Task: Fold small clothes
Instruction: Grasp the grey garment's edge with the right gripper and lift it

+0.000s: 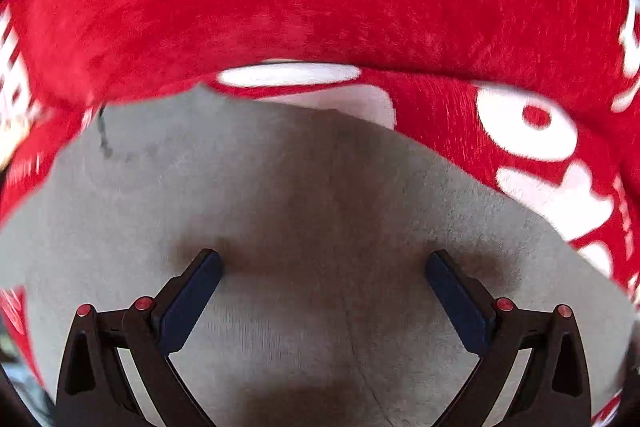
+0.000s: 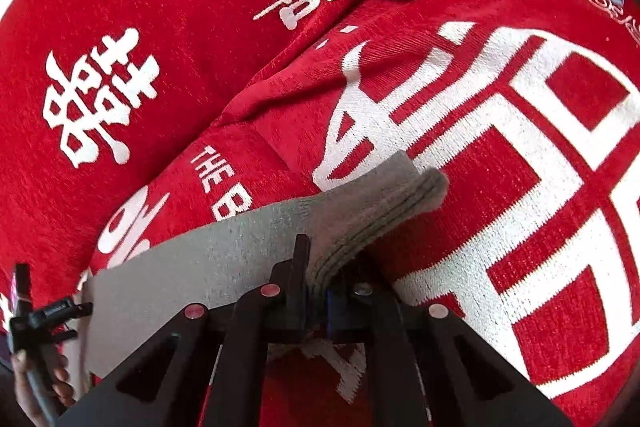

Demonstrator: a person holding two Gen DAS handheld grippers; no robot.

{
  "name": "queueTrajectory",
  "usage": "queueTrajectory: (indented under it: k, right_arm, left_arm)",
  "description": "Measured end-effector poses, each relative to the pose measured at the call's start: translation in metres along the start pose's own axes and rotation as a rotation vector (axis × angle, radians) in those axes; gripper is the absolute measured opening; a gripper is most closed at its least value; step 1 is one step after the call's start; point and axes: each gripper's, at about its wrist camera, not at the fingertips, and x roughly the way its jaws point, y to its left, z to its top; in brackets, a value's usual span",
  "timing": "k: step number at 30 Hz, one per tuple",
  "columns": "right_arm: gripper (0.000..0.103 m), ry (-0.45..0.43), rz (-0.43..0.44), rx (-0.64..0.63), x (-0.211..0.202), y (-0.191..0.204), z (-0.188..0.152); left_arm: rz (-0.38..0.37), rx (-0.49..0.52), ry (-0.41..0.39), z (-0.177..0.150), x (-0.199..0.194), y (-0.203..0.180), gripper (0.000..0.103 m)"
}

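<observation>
Grey knitted garment pinched at its folded edge by the right gripper, low centre, upon red blanket with white lettering.
Left gripper is spread wide above blurred grey cloth; the gripped edge is partly hidden.

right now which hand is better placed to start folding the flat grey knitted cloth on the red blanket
Right. The right gripper is already shut on the ribbed edge of the flat grey knitted cloth, so it can lift that edge over. The left gripper hangs open above the cloth's middle, gripping nothing.
</observation>
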Motion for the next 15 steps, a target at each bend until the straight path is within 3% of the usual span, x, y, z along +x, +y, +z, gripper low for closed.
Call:
queueTrajectory:
  k: [7, 8, 11, 13, 15]
  right_arm:
    - [0.007, 0.009, 0.043, 0.049, 0.006, -0.009, 0.0]
    - [0.007, 0.009, 0.041, 0.048, 0.006, -0.008, -0.001]
    - [0.008, 0.009, 0.023, 0.034, 0.006, -0.004, -0.001]
    - [0.009, 0.011, 0.02, 0.03, 0.007, -0.003, -0.001]
    - [0.011, 0.016, 0.019, 0.033, 0.008, -0.002, 0.0]
  left_arm:
    - [-0.071, 0.077, -0.104, -0.103, -0.051, 0.01, 0.103]
    - [-0.078, 0.08, -0.109, -0.107, -0.054, 0.01, 0.103]
    - [-0.07, 0.089, -0.123, -0.089, -0.059, 0.012, 0.103]
    - [-0.042, 0.037, -0.162, -0.061, -0.061, 0.016, 0.103]
    - [-0.024, -0.018, -0.15, -0.027, -0.049, 0.019, 0.103]
